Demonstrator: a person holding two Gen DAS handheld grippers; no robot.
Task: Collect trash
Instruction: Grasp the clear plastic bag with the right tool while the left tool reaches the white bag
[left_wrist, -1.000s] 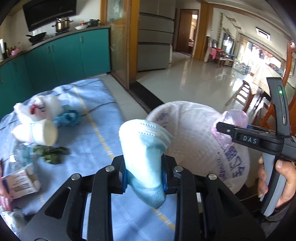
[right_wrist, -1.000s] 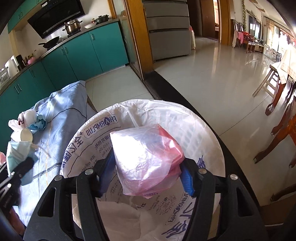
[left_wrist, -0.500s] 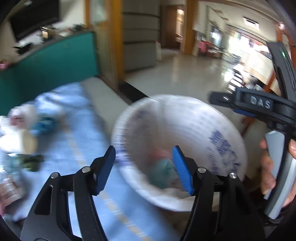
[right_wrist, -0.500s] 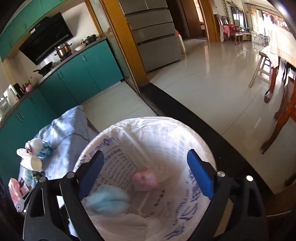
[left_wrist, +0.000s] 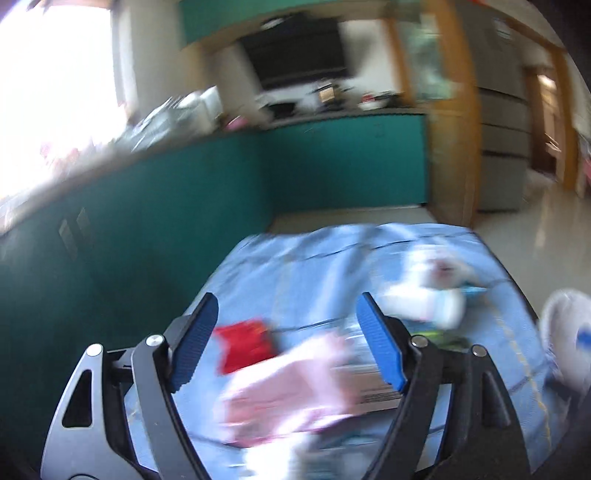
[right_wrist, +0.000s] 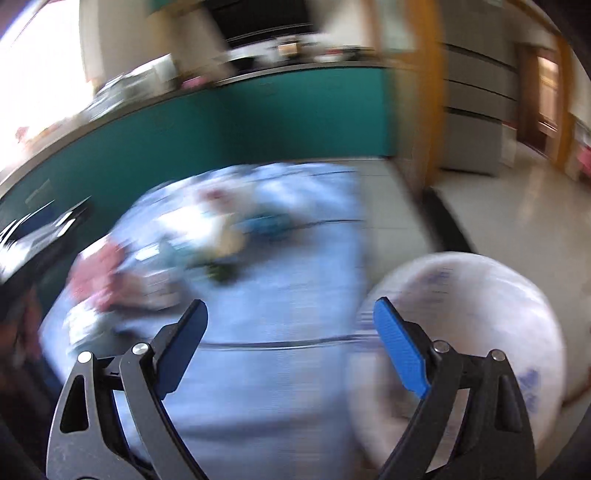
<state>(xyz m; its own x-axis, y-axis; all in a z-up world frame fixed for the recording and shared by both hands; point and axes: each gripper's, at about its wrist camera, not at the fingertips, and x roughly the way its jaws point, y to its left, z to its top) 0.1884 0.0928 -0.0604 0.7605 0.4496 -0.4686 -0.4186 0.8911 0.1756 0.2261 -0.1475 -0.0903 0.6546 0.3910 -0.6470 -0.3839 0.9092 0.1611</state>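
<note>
Two grippers are seen over a blue-clothed surface. The left gripper is opening, nothing clamped; the right gripper is spread apart, empty. Blurred trash lies scattered on the cloth; one white bin stands beside it.

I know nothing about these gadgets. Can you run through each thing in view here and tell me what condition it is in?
left gripper: jaws opening, nothing between them.
right gripper: open, empty.
trash bag: mouth open, beside the table.
red wrapper: lying on the cloth.
pink bag: lying crumpled on the cloth.
blue tablecloth: spread out, wrinkled.
</note>
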